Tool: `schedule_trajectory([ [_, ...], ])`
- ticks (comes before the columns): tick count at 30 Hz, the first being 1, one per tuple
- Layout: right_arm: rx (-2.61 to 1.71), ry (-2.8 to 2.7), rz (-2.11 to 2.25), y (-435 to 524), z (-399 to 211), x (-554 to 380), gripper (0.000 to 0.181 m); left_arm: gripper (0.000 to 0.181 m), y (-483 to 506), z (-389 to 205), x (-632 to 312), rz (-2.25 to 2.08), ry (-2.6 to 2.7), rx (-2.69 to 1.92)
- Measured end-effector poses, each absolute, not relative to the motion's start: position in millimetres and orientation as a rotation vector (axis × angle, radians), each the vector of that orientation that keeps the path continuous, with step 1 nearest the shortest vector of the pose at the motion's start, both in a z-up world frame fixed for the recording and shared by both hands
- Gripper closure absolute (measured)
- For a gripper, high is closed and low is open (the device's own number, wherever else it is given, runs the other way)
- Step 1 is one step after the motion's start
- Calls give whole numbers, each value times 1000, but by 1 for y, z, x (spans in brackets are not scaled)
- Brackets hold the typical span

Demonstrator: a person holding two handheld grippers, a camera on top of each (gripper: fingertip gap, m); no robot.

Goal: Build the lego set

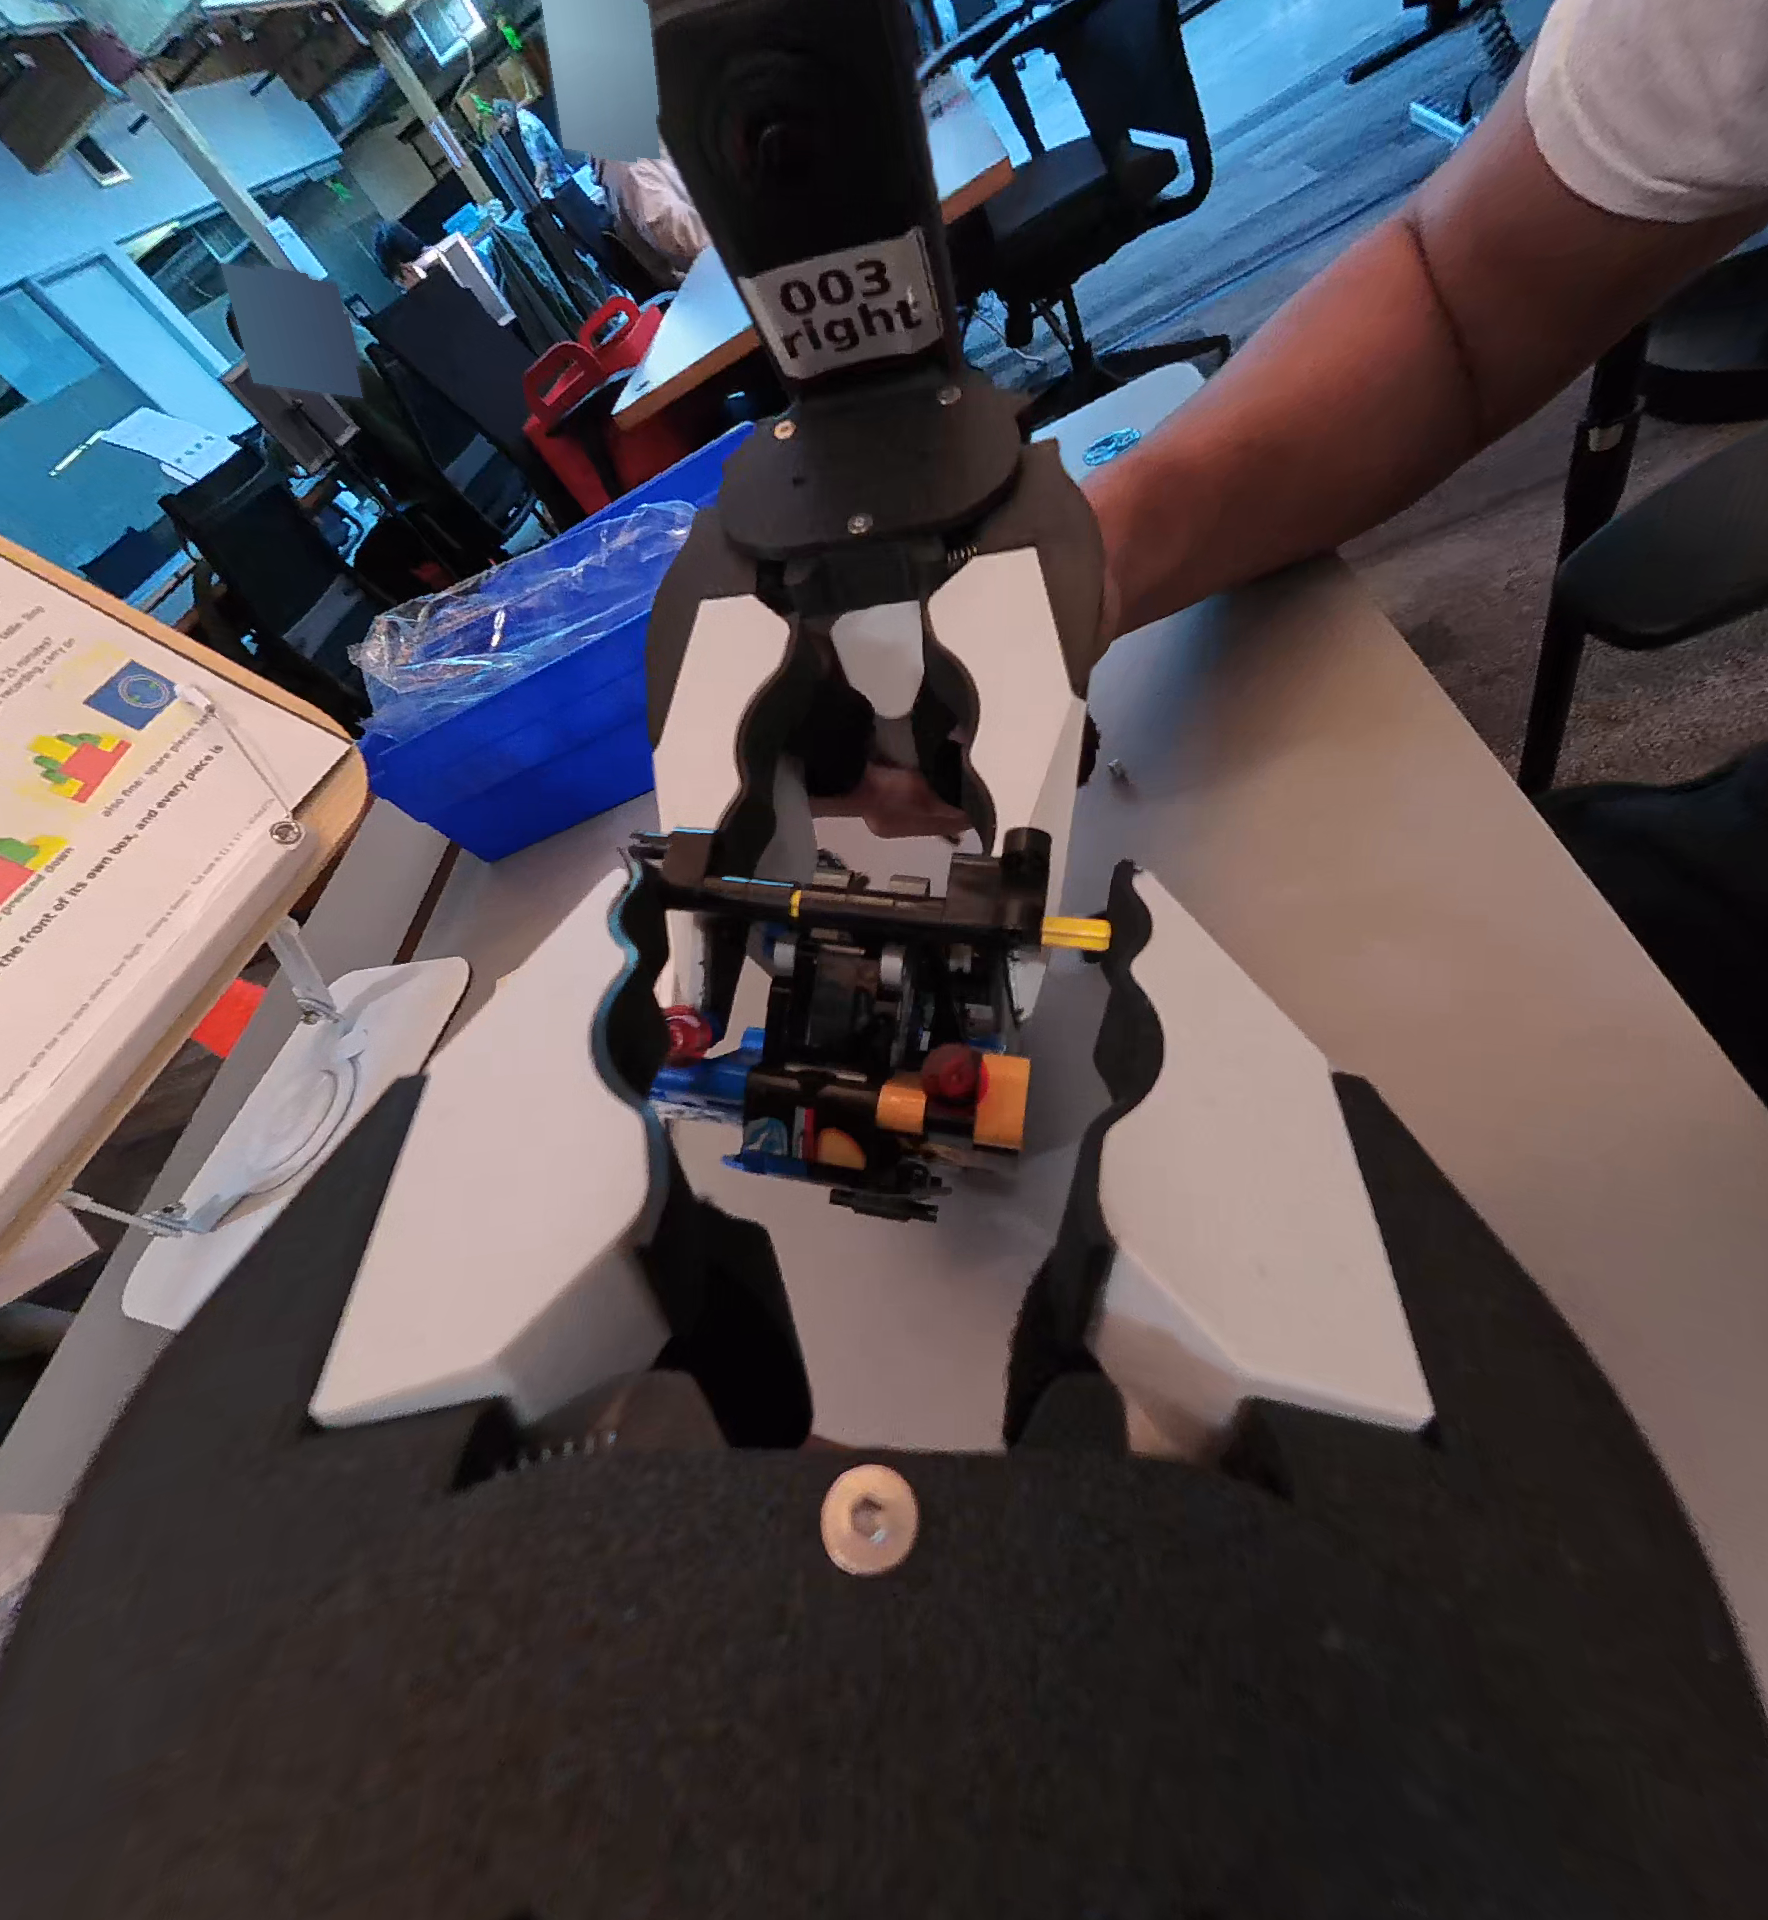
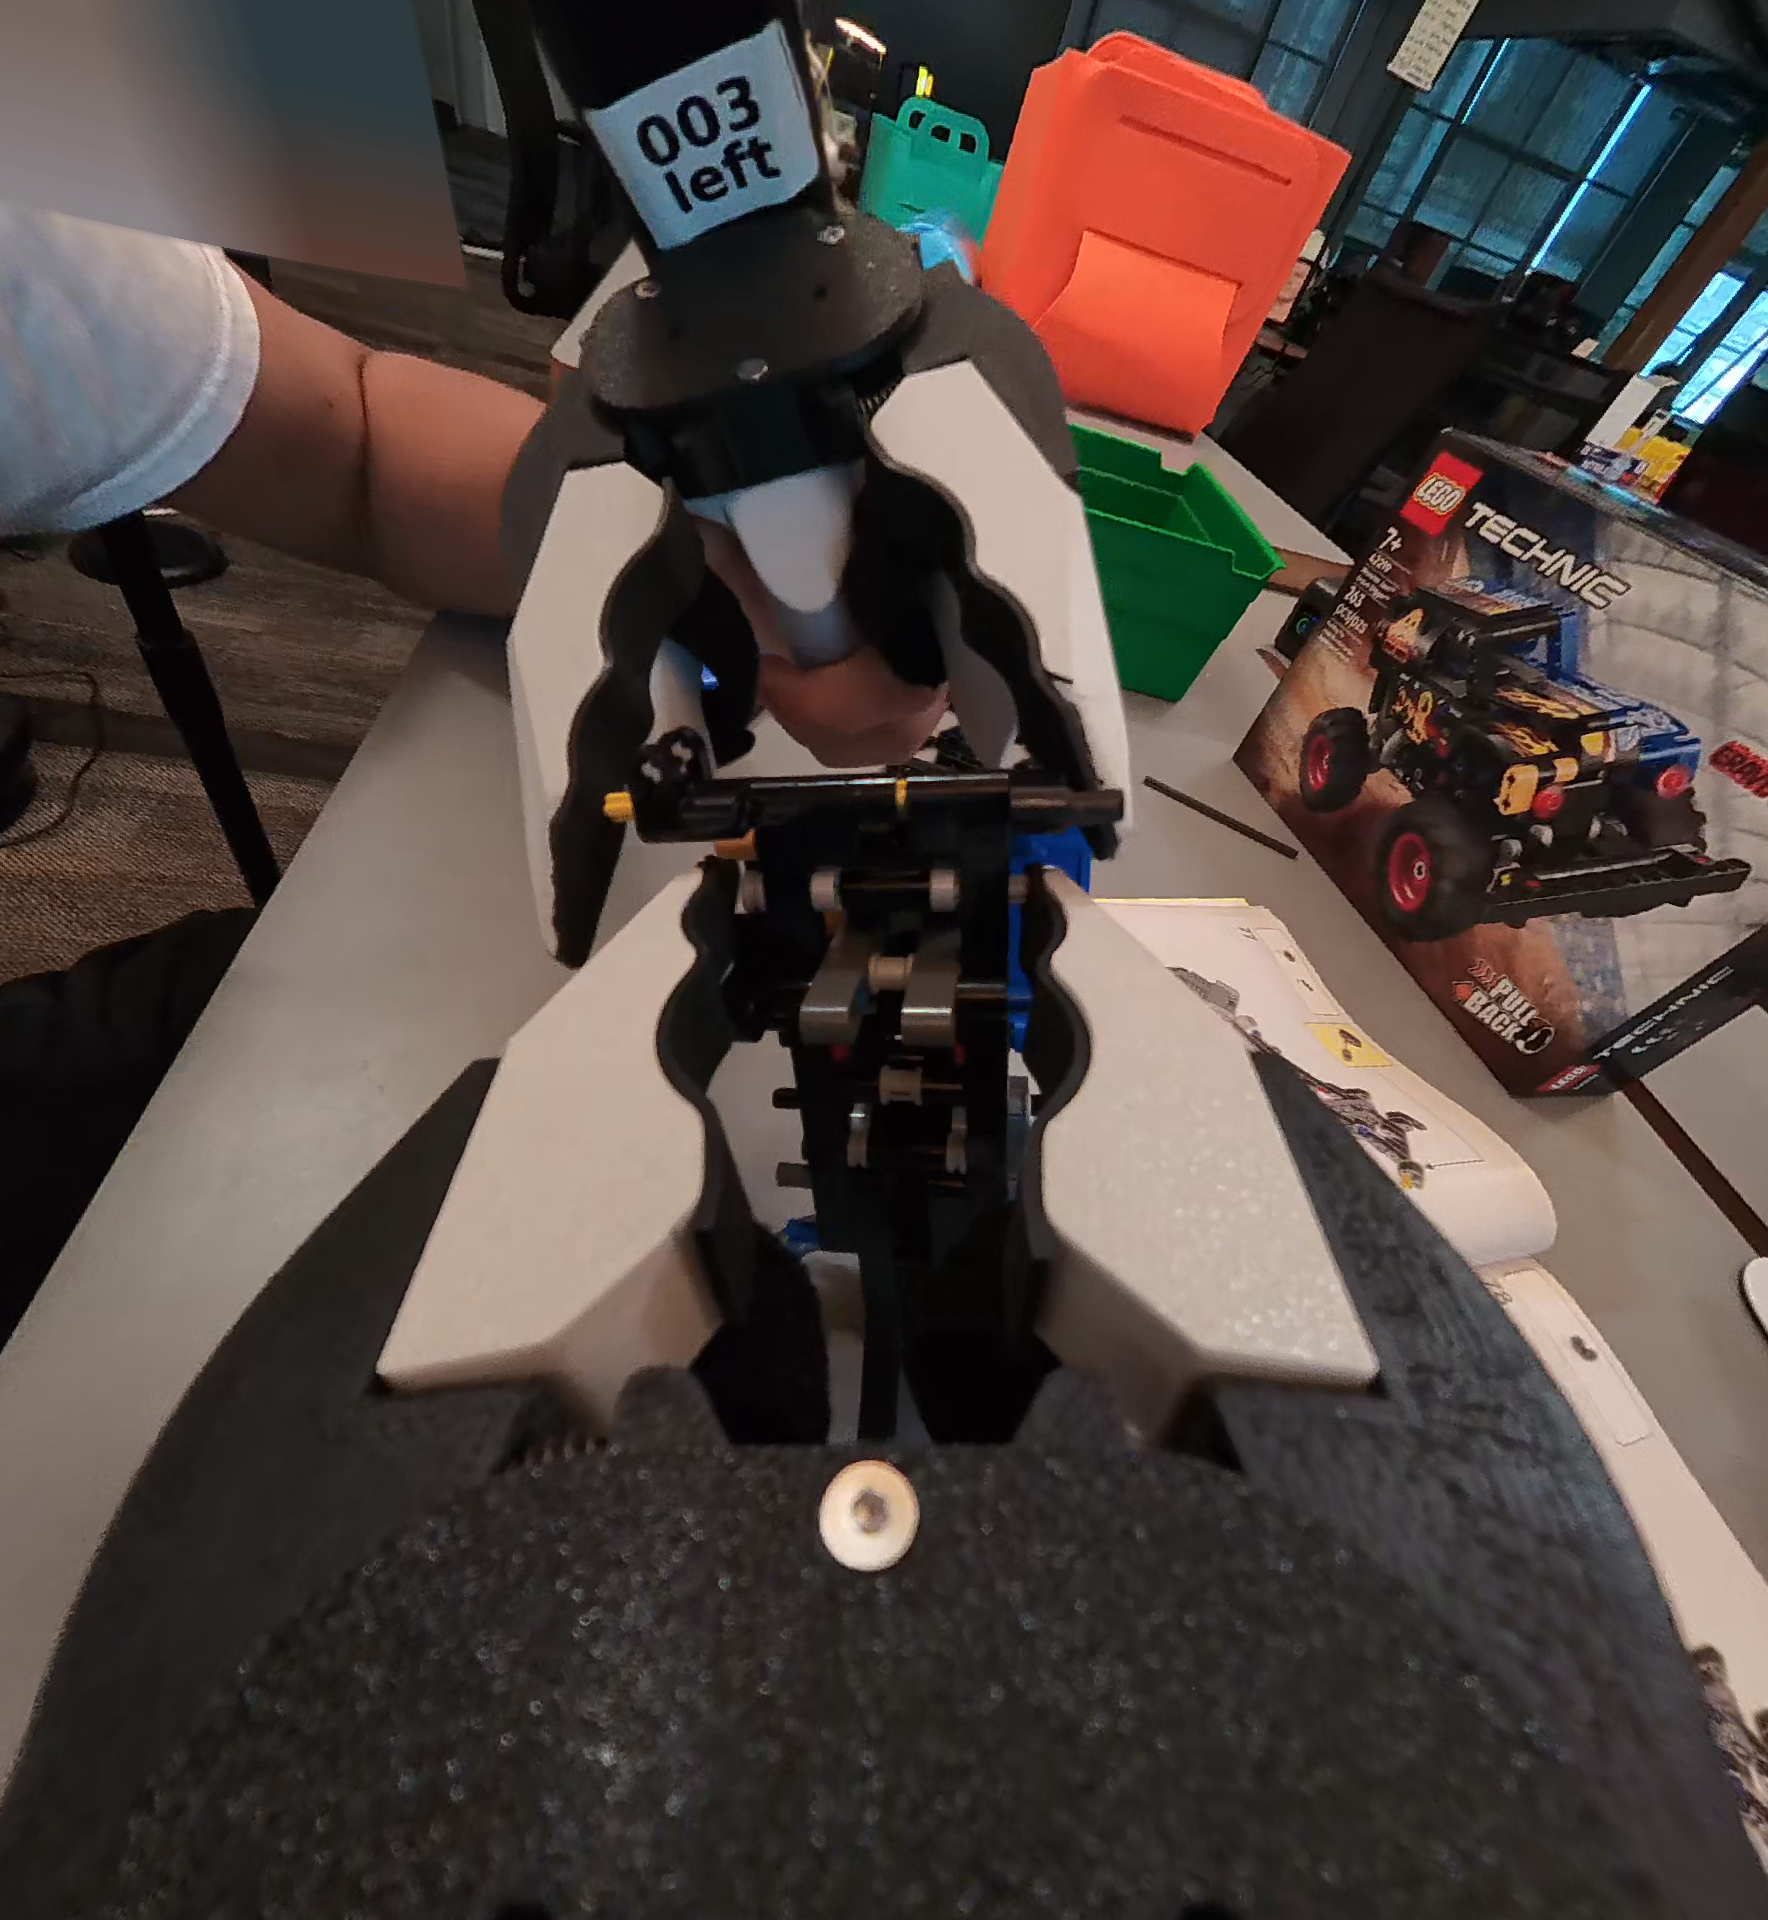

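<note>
Grey table (image 2: 360,935) in an office, chairs (image 1: 1088,156) behind.

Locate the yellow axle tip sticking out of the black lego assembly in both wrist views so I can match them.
Left wrist view: yellow axle tip right of centre, protruding from the black lego assembly toward the left gripper's right finger.
Right wrist view: yellow axle tip left of centre, at the crossbar's left end.
Shared landmark: the long black crossbar.
</note>
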State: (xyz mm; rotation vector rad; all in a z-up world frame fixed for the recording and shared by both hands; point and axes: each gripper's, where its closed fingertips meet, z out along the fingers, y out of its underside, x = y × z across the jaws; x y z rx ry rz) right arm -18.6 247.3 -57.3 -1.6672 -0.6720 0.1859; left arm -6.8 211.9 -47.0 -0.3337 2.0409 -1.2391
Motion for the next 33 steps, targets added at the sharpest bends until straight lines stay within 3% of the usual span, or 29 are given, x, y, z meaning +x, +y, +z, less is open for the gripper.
schedule_trajectory([
  [22,-1704,-676,133,247,-56,-21,129,100,208,-45,-9,-1180,2013,-386],
  [25,-1663,-634,184,248,-53,-12,130,107,214,-49,-5,-1182,2005,-444],
  [33,-1585,-642,259,243,-51,-4,129,82,224,-43,-10,-1327,1935,-396],
])
